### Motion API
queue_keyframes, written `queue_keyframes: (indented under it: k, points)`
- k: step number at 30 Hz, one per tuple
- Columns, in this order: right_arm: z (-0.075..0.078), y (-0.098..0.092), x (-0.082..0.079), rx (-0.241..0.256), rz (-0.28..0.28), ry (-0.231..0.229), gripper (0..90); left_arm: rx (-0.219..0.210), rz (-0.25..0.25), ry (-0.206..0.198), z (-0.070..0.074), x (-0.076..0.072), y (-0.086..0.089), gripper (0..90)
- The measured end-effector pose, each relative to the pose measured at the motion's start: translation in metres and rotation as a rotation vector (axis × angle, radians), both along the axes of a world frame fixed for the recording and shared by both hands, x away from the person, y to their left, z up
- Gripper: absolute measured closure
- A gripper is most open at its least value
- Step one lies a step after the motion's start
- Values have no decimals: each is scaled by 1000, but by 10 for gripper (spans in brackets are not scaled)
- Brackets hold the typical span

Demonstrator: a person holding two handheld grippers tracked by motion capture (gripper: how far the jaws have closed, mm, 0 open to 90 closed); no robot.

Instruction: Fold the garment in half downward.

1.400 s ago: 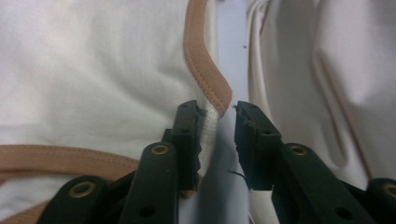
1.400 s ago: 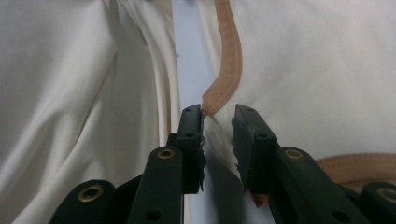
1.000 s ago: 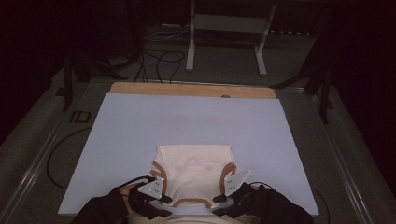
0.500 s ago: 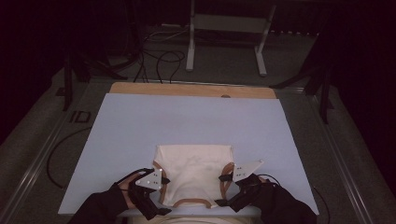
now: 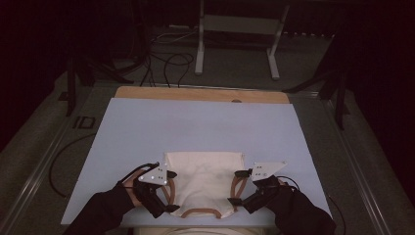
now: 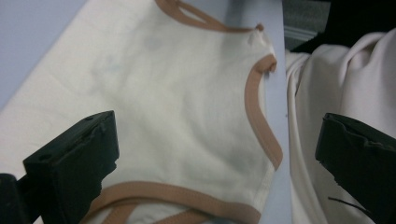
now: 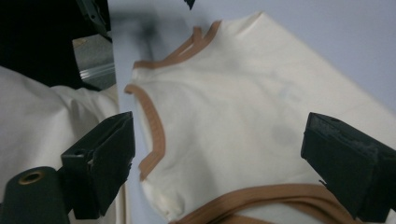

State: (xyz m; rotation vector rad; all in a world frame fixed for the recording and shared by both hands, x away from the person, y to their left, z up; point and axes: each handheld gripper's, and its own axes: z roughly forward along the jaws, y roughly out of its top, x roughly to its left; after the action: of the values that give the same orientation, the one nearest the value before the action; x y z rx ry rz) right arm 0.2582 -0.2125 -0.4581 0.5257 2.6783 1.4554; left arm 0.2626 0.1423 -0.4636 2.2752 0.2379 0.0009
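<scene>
While both grippers' fingers stand open, tank top [image 5: 203, 182] on desk [image 5: 147, 127]: pinch each near tan-trimmed shoulder strap squarely.

No legible text, label, brand, number or sign anywhere. Faint grey marks on the cream garment [image 6: 177, 93], too blurred to read. White dots on the grey plates, no lettering.
</scene>
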Motion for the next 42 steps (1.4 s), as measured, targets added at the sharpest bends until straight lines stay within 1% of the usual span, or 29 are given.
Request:
queue_keyframes:
  k: [1,2,5,6,9,10,11,12,14,15,17,18,23,24,25,27,28,30,31,33,35,37,38,39,42]
  points:
    - [2,0,0,1,-9,-8,100,-10,7,1,3,3,0,0]
    - [2,0,0,1,-9,-8,100,-10,7,1,3,3,0,0]
    - [8,-2,4,20,-16,-34,101,-13,25,3,7,10,2,0]
    - [12,-3,6,18,-20,-47,101,-17,33,3,9,13,3,0]
    - [14,-4,8,17,-25,-49,101,-32,50,-1,14,17,5,0]
    - [17,-5,11,22,-35,-52,101,-34,57,-2,15,19,5,0]
    - [18,-5,13,26,-36,-57,101,-33,62,-1,17,21,5,0]
    - [18,-5,13,26,-36,-57,101,-31,59,-8,19,23,5,0]
    - [21,-6,15,35,-49,-72,101,-34,66,-12,22,26,6,0]
    - [23,-7,19,45,-53,-76,101,-35,70,-14,23,28,6,0]
    - [24,-7,21,44,-56,-76,101,-38,83,-18,25,32,7,0]
    - [24,-7,26,36,-59,-82,101,-38,90,-21,25,34,7,0]
    - [25,-5,33,34,-67,-73,101,-41,112,-15,26,42,8,0]
    - [24,-5,36,38,-65,-76,101,-39,119,-19,25,44,9,0]
    - [25,-4,37,34,-68,-68,101,-34,127,-22,25,46,9,0]
    - [25,-4,42,32,-74,-80,101,-33,139,-22,25,50,9,0]
    - [25,-3,44,35,-75,-78,101,-31,144,-22,24,51,9,0]
    - [24,-2,51,16,-90,-87,101,-34,156,-18,24,56,10,0]
    - [24,-2,51,16,-90,-87,101,-30,164,-22,23,58,10,0]
    - [23,-2,57,3,-101,-85,101,-22,181,-32,22,62,11,0]
    - [21,-1,62,-8,-111,-86,101,-14,199,-34,21,67,11,0]
    - [19,-1,67,-12,-113,-85,102,-12,211,-31,20,70,11,0]
    - [19,-1,67,-12,-113,-85,102,-12,211,-31,20,70,11,0]
    - [17,-1,70,-19,-116,-88,101,-6,221,-32,19,74,11,0]
    - [12,-2,78,-20,-135,-83,104,-7,235,-30,17,79,11,0]
